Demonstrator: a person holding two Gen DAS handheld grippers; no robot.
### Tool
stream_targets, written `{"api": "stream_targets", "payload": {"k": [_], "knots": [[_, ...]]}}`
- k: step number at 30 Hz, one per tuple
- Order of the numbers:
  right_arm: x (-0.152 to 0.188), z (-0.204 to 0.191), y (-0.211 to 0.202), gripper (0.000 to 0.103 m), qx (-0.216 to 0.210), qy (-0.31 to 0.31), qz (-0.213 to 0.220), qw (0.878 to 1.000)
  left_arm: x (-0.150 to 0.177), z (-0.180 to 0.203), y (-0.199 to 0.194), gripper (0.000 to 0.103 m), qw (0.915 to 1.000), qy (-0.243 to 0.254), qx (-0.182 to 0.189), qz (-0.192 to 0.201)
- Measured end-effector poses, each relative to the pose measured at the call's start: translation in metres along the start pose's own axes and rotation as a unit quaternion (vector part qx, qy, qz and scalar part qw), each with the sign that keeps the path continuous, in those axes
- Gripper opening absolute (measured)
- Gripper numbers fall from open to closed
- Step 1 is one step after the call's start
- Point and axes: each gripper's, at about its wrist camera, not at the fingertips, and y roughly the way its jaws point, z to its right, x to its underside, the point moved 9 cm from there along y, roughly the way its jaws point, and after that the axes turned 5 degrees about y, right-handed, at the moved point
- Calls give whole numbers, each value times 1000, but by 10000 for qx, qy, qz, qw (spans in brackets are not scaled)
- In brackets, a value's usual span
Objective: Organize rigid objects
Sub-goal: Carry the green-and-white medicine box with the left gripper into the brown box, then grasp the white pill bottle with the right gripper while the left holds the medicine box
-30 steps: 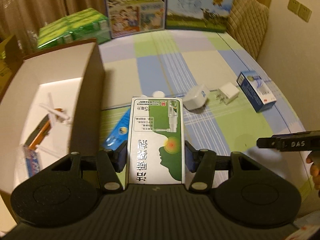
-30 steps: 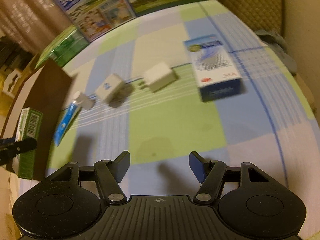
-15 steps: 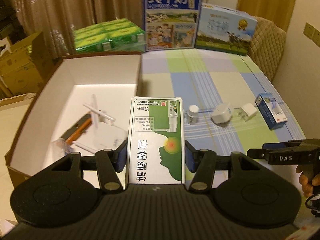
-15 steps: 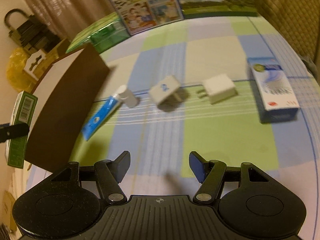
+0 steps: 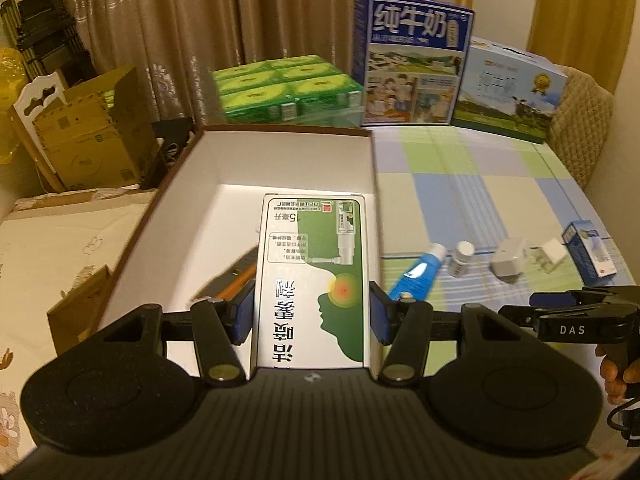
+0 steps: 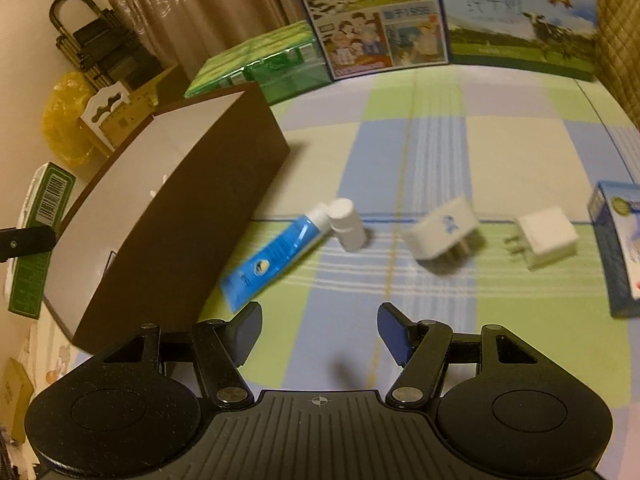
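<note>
My left gripper (image 5: 312, 312) is shut on a green and white medicine box (image 5: 312, 276), held over the open brown storage box (image 5: 288, 160) with white inside walls. In the right wrist view the same medicine box (image 6: 40, 240) shows at the far left, beyond the storage box (image 6: 168, 232). My right gripper (image 6: 320, 332) stands open above the checked tablecloth with nothing between its fingers. Ahead of it lie a blue tube (image 6: 276, 256), a small white bottle (image 6: 348, 224), two white plug adapters (image 6: 444, 232) (image 6: 548, 236) and a blue carton (image 6: 620, 248).
Two milk cartons (image 5: 412, 64) (image 5: 508, 92) and a green pack (image 5: 288, 88) stand along the table's far edge. A padded chair back (image 5: 580, 120) is at the far right. Cardboard boxes (image 5: 84, 140) sit left of the table. Orange and dark items (image 5: 236, 280) lie inside the storage box.
My left gripper has carried the medicine box leftward and a little up, from over the tablecloth to over the storage box. My right gripper has swung left, from the carton side toward the tube and bottle.
</note>
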Motion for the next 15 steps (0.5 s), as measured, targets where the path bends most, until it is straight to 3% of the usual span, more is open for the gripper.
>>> {"api": "stream_targets", "payload": {"k": [7, 15], "knots": [[-11, -14, 25, 48, 113, 79, 103, 9999, -2, -27, 13, 52, 10000, 19, 11, -41], [-34, -3, 52, 40, 684, -90, 422, 9967, -4, -47, 33, 51, 9999, 57, 72, -115]]}}
